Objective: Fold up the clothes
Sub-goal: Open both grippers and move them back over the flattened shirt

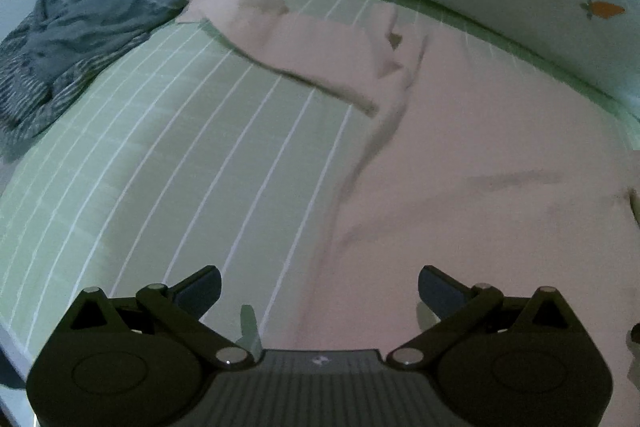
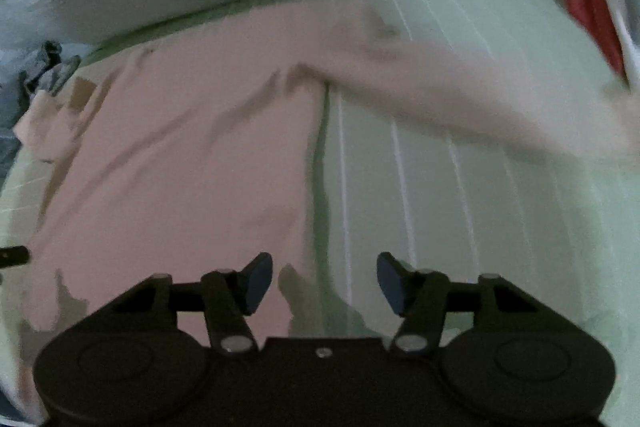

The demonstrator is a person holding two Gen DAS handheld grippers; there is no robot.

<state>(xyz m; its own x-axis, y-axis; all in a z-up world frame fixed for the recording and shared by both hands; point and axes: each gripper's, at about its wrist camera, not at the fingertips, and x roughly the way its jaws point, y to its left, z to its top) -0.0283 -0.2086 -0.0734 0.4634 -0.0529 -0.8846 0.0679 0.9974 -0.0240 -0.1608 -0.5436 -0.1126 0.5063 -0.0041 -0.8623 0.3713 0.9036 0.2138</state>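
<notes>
Pink long-sleeved shirt (image 1: 480, 147) spread flat on bed (image 1: 180, 155), sleeves out, ready for folding. Left gripper (image 1: 320, 291) spread, empty; right gripper (image 2: 324, 283) spread, empty, over hem.

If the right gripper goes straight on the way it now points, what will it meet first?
Most likely the side edge of the pink shirt, where it meets the green striped sheet. The right gripper is open and holds nothing; depth is hard to judge.
</notes>
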